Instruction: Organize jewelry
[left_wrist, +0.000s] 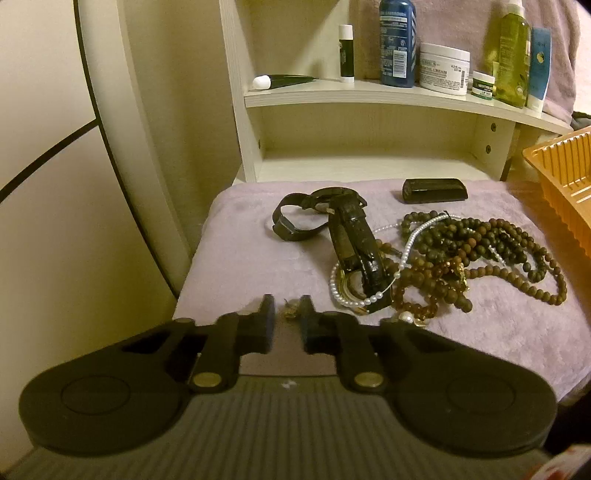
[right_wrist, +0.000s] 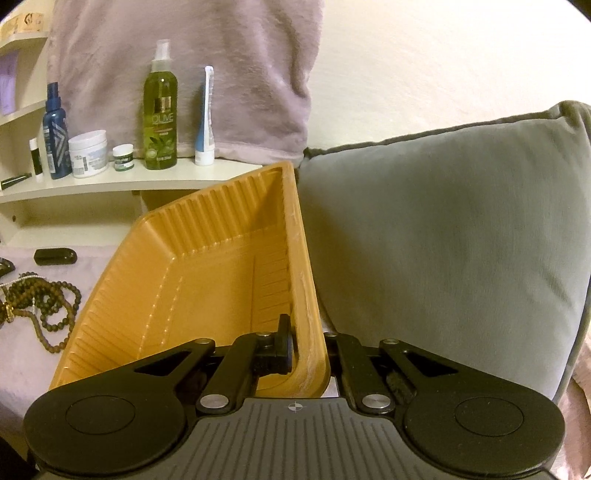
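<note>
Two tongs show, one per view. Left tongs (left_wrist: 287, 314) have pinched a small gold piece (left_wrist: 290, 310) on the lilac towel (left_wrist: 236, 251), near the tangled beads (left_wrist: 461, 251) and watch (left_wrist: 354, 236). Right tongs (right_wrist: 301, 343) clamp the tilted orange tray's (right_wrist: 207, 266) rim beside a grey cushion (right_wrist: 443, 240).

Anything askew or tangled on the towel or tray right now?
Yes. The orange tray is tilted up, pinched at its rim by the right gripper. The bead necklaces lie knotted with the pearl strand and black watch.

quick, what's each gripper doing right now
left gripper: closed on a small gold jewelry piece
right gripper: closed on the orange tray rim
</note>
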